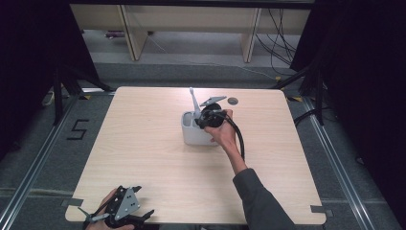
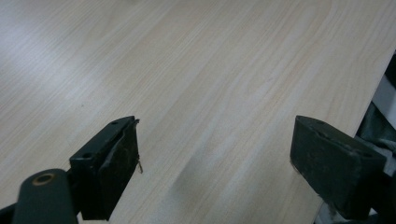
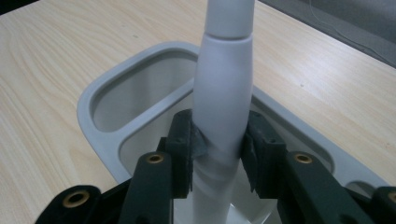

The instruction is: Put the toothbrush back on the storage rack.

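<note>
White toothbrush (image 3: pixel 223 93) was clamped in right gripper (image 3: pixel 219 151) over holder (image 3: pixel 107 79); keep it vertical, lower slowly. Left gripper (image 2: pixel 215 168) sat wide open, empty.

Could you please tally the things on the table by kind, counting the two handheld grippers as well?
Grey divided holder: 1
White toothbrush, upright in the holder: 1
Grippers: 2, left gripper with its jaws apart, right gripper shut on the toothbrush
Total: 4
</note>
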Motion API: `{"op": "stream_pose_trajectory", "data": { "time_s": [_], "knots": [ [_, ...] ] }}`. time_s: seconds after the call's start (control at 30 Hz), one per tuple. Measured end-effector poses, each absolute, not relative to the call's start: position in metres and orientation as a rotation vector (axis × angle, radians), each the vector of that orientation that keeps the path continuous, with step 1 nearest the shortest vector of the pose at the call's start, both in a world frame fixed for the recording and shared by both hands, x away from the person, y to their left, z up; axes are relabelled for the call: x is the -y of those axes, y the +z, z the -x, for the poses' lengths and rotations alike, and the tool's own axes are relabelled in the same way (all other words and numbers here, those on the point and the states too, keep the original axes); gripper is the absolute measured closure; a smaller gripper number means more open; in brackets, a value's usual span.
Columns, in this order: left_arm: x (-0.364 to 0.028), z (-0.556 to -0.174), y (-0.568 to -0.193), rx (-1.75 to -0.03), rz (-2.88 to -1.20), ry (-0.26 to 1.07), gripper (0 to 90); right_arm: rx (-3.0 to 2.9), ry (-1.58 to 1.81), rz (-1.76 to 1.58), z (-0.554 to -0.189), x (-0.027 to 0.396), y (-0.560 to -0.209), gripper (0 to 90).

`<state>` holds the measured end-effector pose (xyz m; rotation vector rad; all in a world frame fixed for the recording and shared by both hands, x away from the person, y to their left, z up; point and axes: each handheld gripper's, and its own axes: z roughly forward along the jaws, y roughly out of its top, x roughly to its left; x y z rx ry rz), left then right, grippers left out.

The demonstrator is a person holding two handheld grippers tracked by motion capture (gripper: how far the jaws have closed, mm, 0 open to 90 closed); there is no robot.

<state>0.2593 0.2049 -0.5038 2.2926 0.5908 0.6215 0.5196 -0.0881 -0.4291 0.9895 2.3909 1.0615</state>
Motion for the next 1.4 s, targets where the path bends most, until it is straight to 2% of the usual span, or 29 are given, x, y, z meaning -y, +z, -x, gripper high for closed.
{"op": "stream_pose_trajectory", "data": {
  "time_s": [1.4],
  "knots": [
    [-0.205,-0.259,-0.504,-0.587,-2.298,0.615,15.0,-2.39,1.058,-1.068,-0.516,0.088,-0.419,64.8]
  ]
}}
